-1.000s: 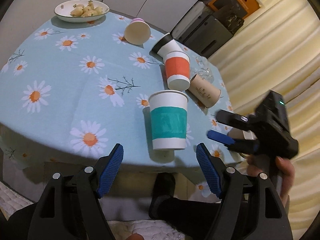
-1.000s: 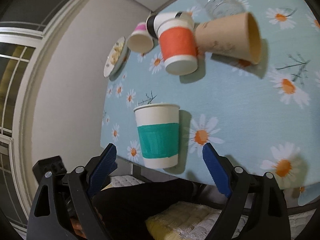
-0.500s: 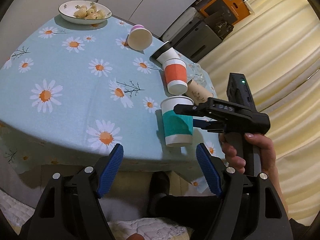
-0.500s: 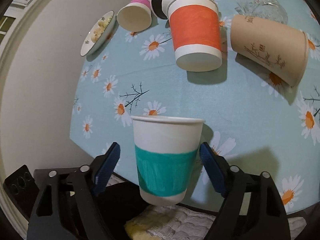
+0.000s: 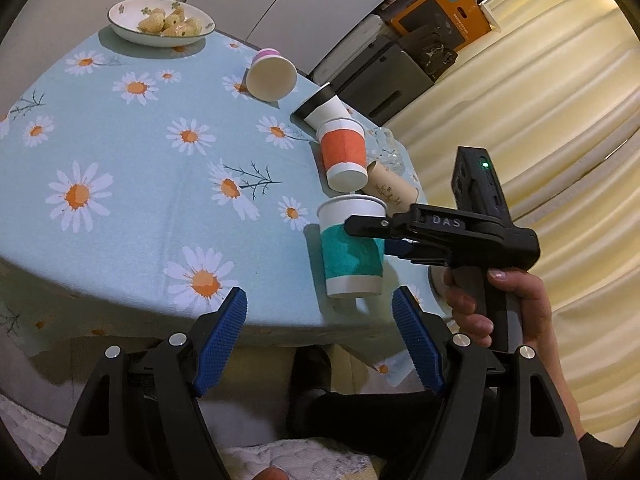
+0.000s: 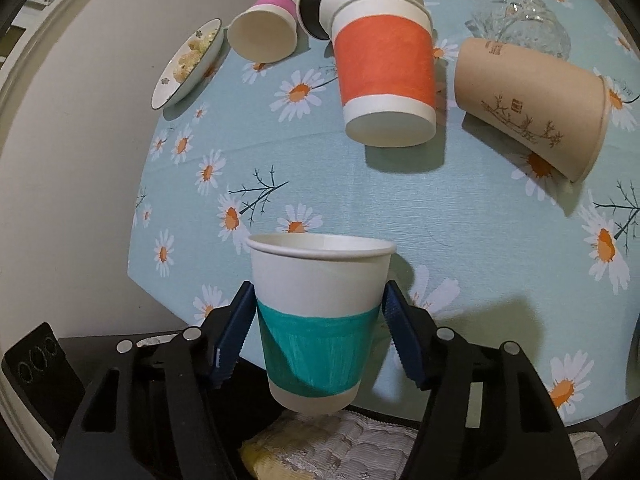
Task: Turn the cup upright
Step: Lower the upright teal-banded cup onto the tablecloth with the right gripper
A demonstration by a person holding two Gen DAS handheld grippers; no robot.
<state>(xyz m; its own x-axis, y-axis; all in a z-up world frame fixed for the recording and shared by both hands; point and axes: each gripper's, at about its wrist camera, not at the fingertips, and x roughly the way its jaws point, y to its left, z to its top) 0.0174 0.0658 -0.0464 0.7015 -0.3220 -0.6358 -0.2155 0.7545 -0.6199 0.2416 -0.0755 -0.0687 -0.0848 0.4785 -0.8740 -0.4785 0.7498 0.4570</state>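
The right gripper (image 6: 316,328) clamped the teal cup (image 6: 318,320), upright near the table (image 5: 120,184) edge. The left gripper (image 5: 320,340) hung open. A light squeeze seemed wise; paper crushes.

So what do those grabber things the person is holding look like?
Both are black plastic. The left gripper has two fingers lined with ridged blue pads and silver screws. The right gripper matches; from outside its body carries raised letters "DAS" and a small green light. A bare right hand grips its handle.
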